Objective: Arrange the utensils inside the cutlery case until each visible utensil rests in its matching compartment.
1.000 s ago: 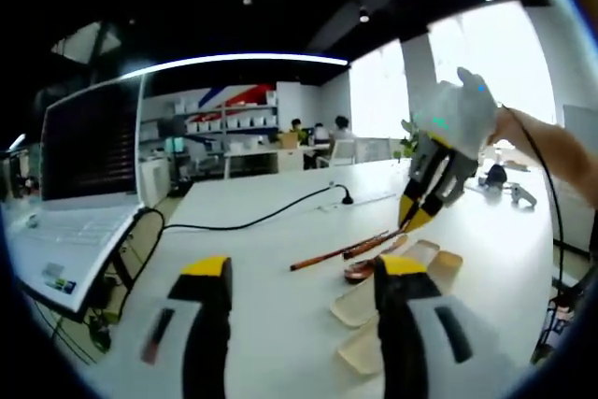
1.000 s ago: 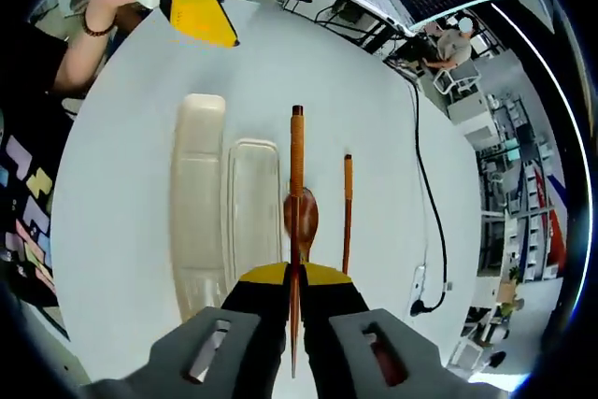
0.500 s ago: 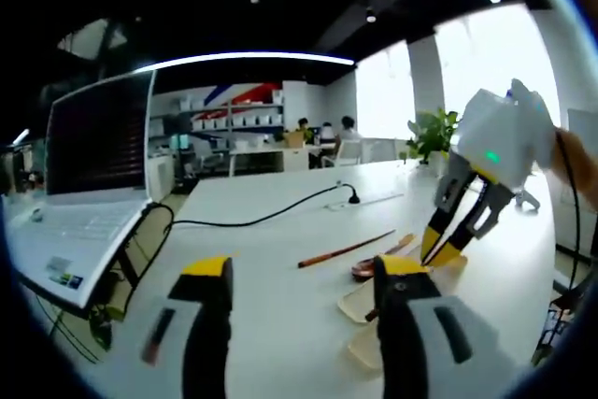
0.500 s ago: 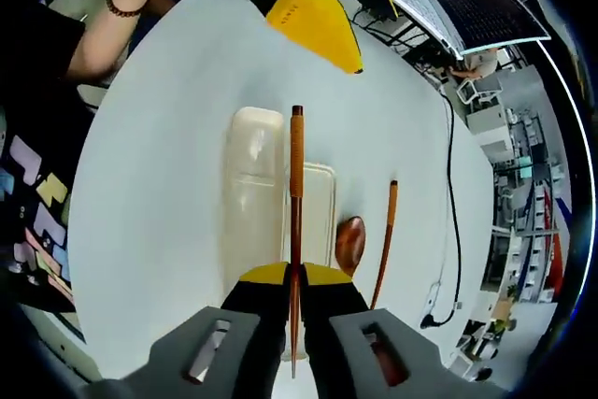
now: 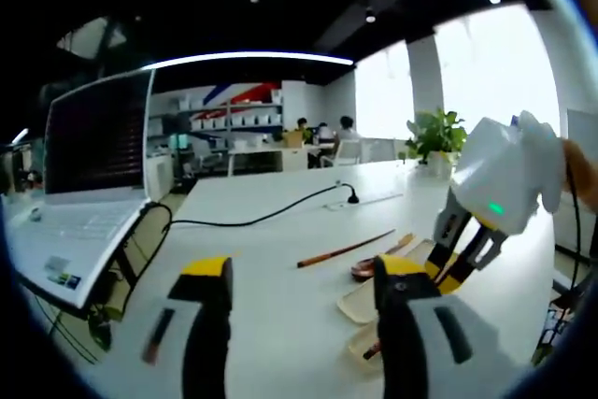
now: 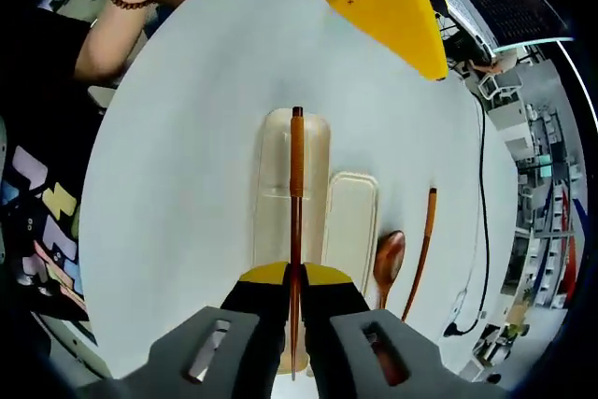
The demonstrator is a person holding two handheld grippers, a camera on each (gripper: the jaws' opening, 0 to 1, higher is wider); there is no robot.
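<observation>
The right gripper (image 6: 295,289) clamped one wooden chopstick (image 6: 296,221) lengthwise above the longer tray of the cutlery case (image 6: 277,193). Lowering it level, parallel to the walls, seemed the sound course. The left gripper (image 5: 304,279) stood open and idle over the white table (image 6: 177,137). Beside the case lay a spoon (image 6: 388,257) and second chopstick (image 6: 422,245) (both still unsorted); a laptop (image 5: 79,189) and cable (image 5: 271,215) sat well apart.

Bare table (image 6: 187,165) left of case (image 6: 277,184); spoon (image 6: 388,259) crowds right.
</observation>
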